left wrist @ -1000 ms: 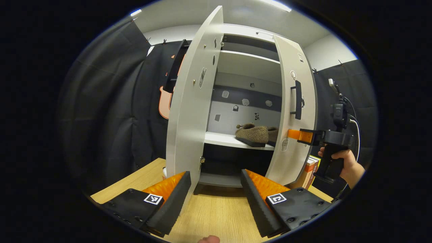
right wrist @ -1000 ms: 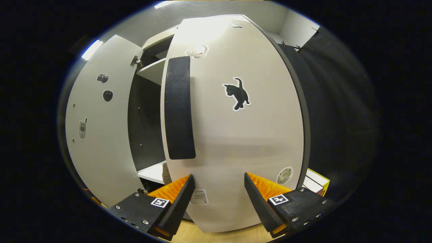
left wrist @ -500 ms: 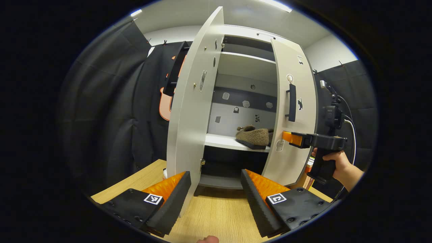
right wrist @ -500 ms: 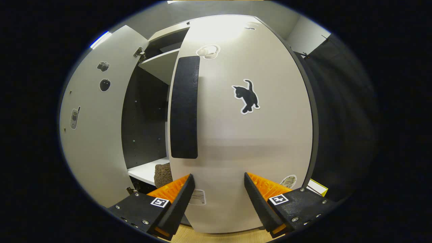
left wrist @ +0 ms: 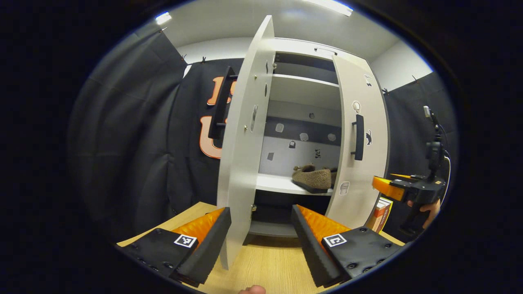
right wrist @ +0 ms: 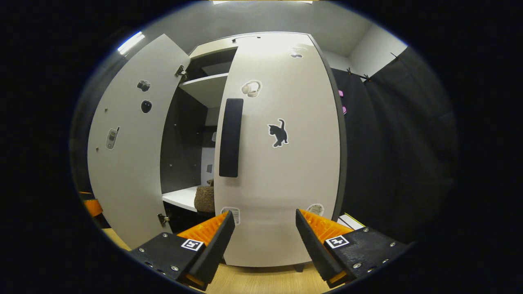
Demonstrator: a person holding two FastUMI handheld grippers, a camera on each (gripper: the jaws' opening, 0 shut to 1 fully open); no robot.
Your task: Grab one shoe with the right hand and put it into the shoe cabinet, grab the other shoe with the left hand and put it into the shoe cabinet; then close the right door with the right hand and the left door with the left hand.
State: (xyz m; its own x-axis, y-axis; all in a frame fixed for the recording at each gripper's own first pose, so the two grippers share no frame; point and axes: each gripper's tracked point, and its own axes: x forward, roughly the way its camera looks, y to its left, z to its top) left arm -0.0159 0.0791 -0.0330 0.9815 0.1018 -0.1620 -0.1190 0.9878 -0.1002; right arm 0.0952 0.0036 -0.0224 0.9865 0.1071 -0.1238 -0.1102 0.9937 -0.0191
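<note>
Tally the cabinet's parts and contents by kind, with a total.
Doors: 2, left door and right door
Door handles: 2, and
Slippers on the shelf: 2, and
Total: 6

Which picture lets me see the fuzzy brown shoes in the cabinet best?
The left gripper view. It looks in between the two doors, so the brown shoes lie in plain sight on the white shelf. In the right gripper view the right door covers most of them; a brown end peeks past its edge.
</note>
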